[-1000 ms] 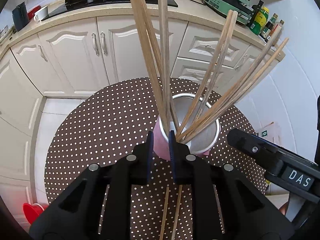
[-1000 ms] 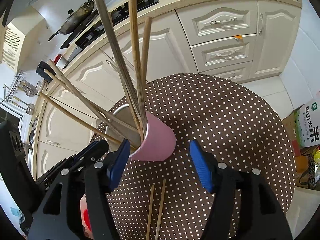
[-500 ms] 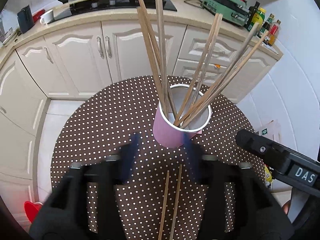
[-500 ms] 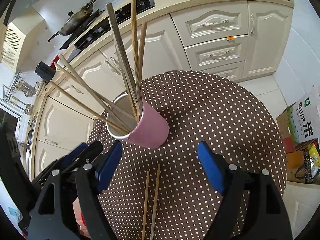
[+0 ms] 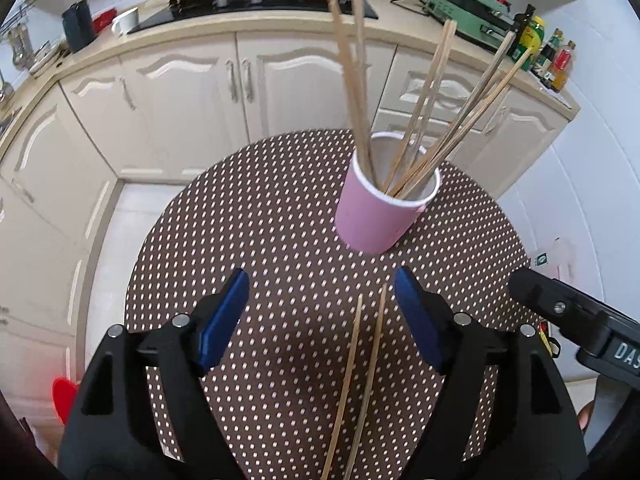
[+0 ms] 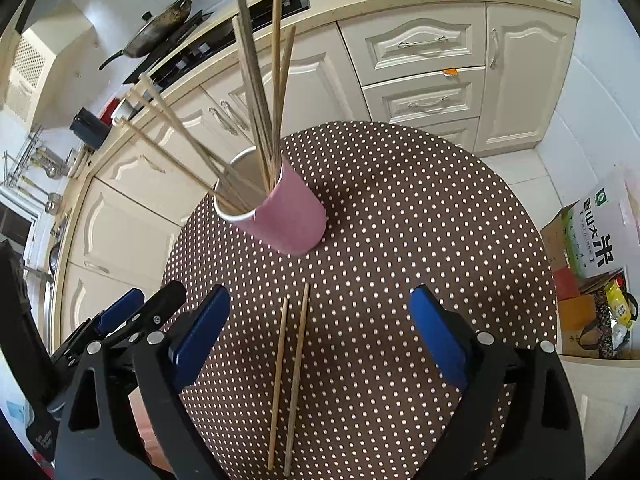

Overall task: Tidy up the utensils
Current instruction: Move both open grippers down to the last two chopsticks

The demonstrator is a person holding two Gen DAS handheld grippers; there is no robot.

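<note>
Both the left gripper and right gripper, jaws wide and just opening with nothing gripped, straddle the two loose chopsticks lying lengthwise toward the table's near edge, the pink cup beyond

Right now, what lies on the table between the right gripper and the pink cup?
In the right wrist view, only bare dotted tablecloth separates the right gripper from the pink cup; two loose chopsticks lie between its fingers.

Bright, even daylight is filling both views. The cup is casting a soft shadow on the table. Fisheye distortion is bending the cabinets toward the edges, and dark vignetting is cutting the corners. The upright sticks are showing slight blur.
</note>
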